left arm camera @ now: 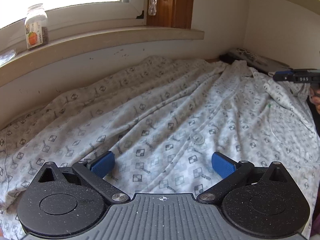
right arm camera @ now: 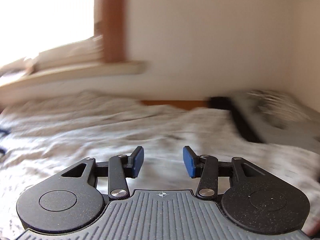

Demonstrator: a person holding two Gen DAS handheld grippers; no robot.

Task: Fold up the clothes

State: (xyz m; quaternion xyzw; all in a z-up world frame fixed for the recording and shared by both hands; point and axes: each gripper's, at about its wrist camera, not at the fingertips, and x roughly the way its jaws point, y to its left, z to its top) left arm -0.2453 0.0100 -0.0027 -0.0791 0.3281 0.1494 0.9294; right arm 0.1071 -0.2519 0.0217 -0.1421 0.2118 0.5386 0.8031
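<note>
Both grippers hovering empty over a spread-out patterned shirt.

The white button-front shirt point(left arm camera: 160, 108), printed with small checkered squares, is lying rumpled across the surface below the windowsill point(left arm camera: 112, 40), reaching toward a dark flat object point(left arm camera: 258, 60) in the far corner. The left gripper point(left arm camera: 163, 165) is hanging over the near hem with its jaws spread wide and nothing between them; the right gripper point(right arm camera: 163, 162), in a blurred view, is standing partly parted and also carrying nothing. Judging by this, the person is working between grasps, with the cloth laid out but not yet folded. The next move is probably calling for each gripper to pinch an edge or sleeve before folding it over.
</note>
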